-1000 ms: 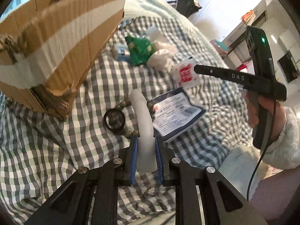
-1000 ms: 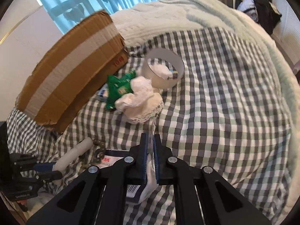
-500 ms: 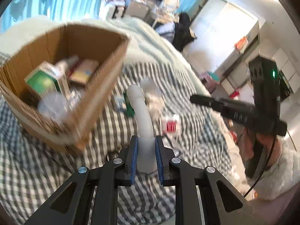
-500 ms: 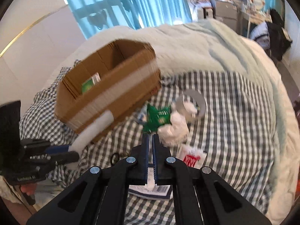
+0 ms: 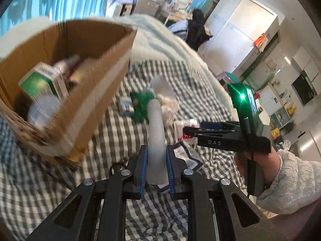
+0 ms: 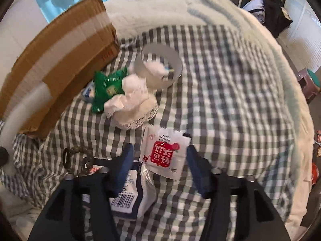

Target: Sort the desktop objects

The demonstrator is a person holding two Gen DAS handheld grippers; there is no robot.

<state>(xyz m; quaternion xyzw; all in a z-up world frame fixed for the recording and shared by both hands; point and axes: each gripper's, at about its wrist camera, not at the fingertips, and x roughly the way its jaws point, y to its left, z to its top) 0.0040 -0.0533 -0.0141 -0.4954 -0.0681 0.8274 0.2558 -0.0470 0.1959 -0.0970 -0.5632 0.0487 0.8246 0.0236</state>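
Note:
My left gripper is shut on a curved white tube, held in the air beside the open cardboard box. The box holds a green-and-white carton and a small bottle. The tube also shows at the left edge of the right wrist view, as the white tube. My right gripper points down at the checked cloth with its jaws opening. A white sachet with a red label lies between the fingers, and neither pad presses on it. In the left wrist view a hand holds the right gripper.
On the checked cloth lie a green packet, a crumpled white cloth, a white ring-shaped roll, a dark blue packet with a barcode and a bead string with a black ring. A pale blanket lies behind.
My left gripper has lifted the white tube off the cloth, level with the box's opening. My right gripper has come down over the red-label sachet and its shut jaws have spread apart.

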